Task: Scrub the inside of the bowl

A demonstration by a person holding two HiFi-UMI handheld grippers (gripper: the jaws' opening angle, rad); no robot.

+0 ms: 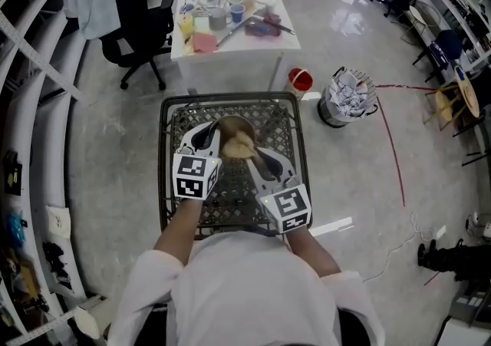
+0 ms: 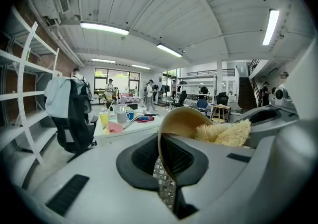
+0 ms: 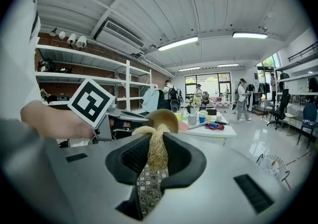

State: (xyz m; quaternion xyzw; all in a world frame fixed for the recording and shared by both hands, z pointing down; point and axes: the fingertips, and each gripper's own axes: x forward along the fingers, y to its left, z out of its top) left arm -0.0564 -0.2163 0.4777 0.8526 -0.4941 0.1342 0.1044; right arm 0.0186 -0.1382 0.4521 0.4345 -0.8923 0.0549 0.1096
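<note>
Over the cart [image 1: 164, 160]: we hold both tools.
Left gripper [image 1: 215, 136]: clamped on the bowl [image 1: 232, 126] rim.
Right gripper [image 1: 257, 159]: pinching the fibre scrubber [image 1: 239, 149].
Progress: scrubber against the bowl's inside; we judge scrubbing under way, unfinished.

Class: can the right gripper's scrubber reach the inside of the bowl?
Likely yes: the left gripper holds the bowl by its rim, mouth unblocked, and the right gripper has its scrubber there.
</note>
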